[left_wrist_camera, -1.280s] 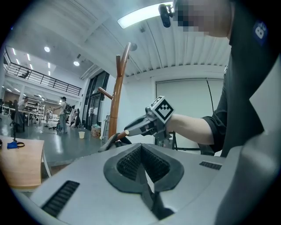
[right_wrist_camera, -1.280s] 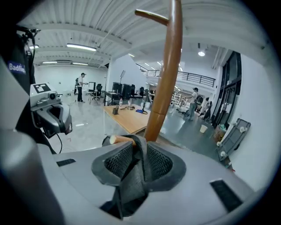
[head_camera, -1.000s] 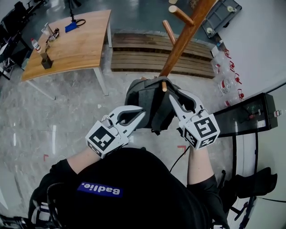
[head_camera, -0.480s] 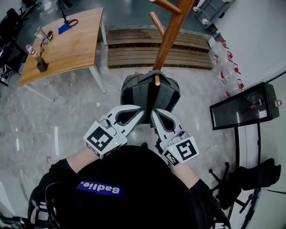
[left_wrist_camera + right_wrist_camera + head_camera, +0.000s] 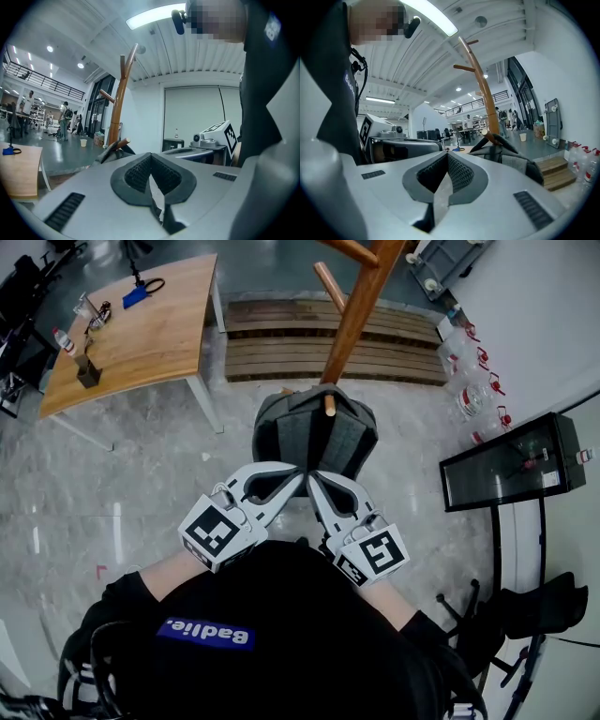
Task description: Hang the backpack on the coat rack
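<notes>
The rack slants up through the top centre of the head view. The backpack hangs mid-frame by its loop from a low peg, long axis straight down. Just below it, the left gripper and right gripper point up at it, equally near, jaws pressed together on nothing.

Head view: the coat rack ran off the top edge, so you could not see where its pole ended. Its foot was hidden behind the backpack. The backpack's near edge was covered by your left gripper and right gripper. Left gripper view: that gripper's own body blocked all but the backpack's top. The small items on the table were too small to identify.
</notes>
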`<state>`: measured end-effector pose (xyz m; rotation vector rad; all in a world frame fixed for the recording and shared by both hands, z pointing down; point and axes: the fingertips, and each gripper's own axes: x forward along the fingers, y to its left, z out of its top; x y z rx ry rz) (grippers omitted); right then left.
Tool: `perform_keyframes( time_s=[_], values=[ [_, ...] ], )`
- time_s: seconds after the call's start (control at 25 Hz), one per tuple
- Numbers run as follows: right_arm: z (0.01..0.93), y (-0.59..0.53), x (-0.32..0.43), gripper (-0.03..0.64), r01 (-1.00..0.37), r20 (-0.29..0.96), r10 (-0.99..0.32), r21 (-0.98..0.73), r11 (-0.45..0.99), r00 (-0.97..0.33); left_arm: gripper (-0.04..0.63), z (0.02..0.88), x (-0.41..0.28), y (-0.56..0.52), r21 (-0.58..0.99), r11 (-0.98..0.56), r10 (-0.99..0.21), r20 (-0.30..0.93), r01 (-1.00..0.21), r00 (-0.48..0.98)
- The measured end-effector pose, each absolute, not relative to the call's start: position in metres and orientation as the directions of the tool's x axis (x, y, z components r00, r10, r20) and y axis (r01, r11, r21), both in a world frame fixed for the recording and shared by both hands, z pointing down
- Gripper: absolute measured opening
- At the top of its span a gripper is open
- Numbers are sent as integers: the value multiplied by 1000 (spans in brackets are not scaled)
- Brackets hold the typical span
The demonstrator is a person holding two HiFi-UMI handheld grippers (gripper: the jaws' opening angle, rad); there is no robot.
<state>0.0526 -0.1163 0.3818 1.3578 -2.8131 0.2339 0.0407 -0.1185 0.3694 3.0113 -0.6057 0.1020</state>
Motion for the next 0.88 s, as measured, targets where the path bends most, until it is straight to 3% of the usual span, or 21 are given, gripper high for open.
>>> perform_keyframes(
  time_s=[0.88],
  values=[
    [384, -110, 40, 5, -773, 79, -771, -138, 619, -631, 9, 372, 27, -115, 47, -917, -391, 79, -396, 917]
  ],
)
